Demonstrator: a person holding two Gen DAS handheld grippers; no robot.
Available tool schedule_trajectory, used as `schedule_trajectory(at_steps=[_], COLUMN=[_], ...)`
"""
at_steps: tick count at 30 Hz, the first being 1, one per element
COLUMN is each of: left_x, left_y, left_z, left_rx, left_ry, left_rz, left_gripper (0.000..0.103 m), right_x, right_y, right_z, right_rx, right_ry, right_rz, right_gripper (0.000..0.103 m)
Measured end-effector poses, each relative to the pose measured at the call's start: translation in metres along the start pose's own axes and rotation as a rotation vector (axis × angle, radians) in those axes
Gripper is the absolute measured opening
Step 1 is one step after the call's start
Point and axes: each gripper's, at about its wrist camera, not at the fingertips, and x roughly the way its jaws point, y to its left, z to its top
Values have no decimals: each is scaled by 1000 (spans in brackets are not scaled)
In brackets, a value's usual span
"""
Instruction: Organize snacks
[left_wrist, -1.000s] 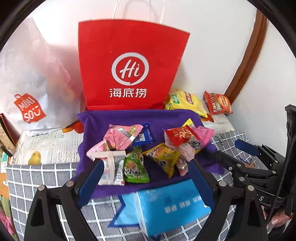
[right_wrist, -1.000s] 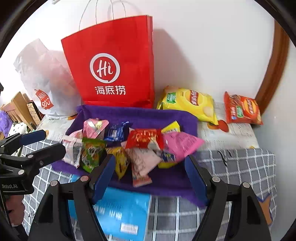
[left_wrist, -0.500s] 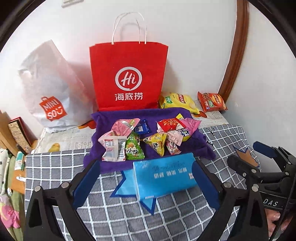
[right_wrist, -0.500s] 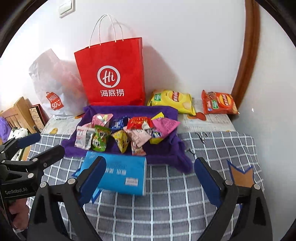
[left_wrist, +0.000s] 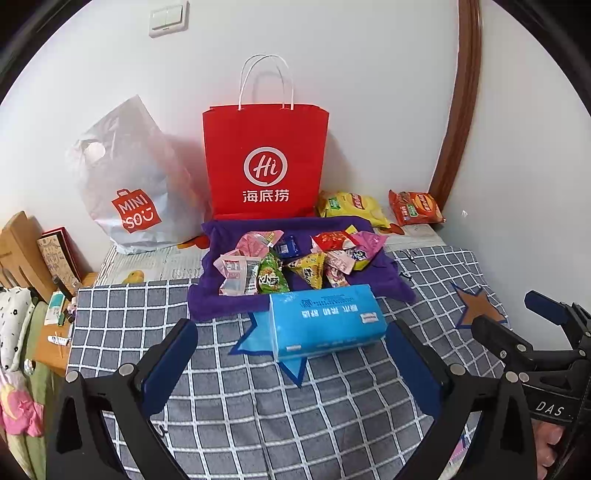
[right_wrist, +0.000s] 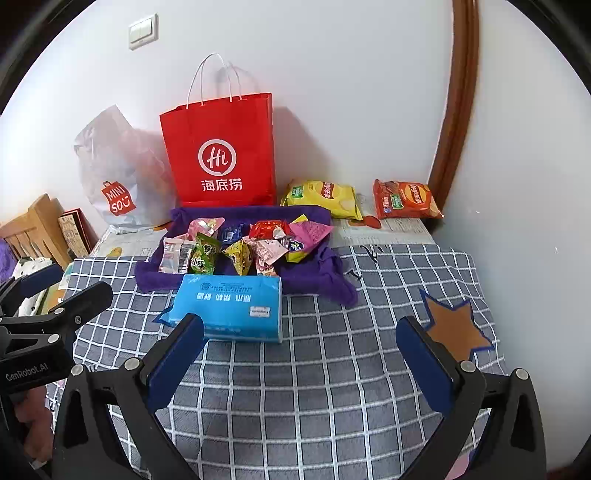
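Several small snack packets (left_wrist: 295, 258) (right_wrist: 240, 247) lie piled on a purple cloth (left_wrist: 221, 306) (right_wrist: 317, 280) in front of a red paper bag (left_wrist: 266, 162) (right_wrist: 221, 155). A yellow chip bag (left_wrist: 351, 206) (right_wrist: 321, 195) and an orange chip bag (left_wrist: 415, 206) (right_wrist: 406, 199) lie at the back right by the wall. My left gripper (left_wrist: 291, 365) is open and empty, well short of the cloth. My right gripper (right_wrist: 299, 362) is open and empty, also held back over the checked cover.
A blue tissue pack (left_wrist: 325, 321) (right_wrist: 229, 302) lies on the grey checked cover (left_wrist: 258, 406) (right_wrist: 332, 387) just before the cloth. A white Miniso plastic bag (left_wrist: 129, 184) (right_wrist: 114, 173) stands at the back left. A wooden shelf (left_wrist: 18, 251) with clutter is at the left edge.
Both grippers have pulled back and up from the snack pile. The whole cover, the tissue pack and the wall now show. Both stay open and empty.
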Motion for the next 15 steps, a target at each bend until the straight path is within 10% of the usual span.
schedule_trajectory(at_steps=[15], left_x=[-33], left_y=[-15], left_z=[-9], left_rx=[23], left_ry=[-44], left_rz=[8], left_gripper=[103], right_x=[-41], right_y=[-5], right_z=[-18], right_rx=[3], right_ry=[-38], right_rz=[-35], right_gripper=[102])
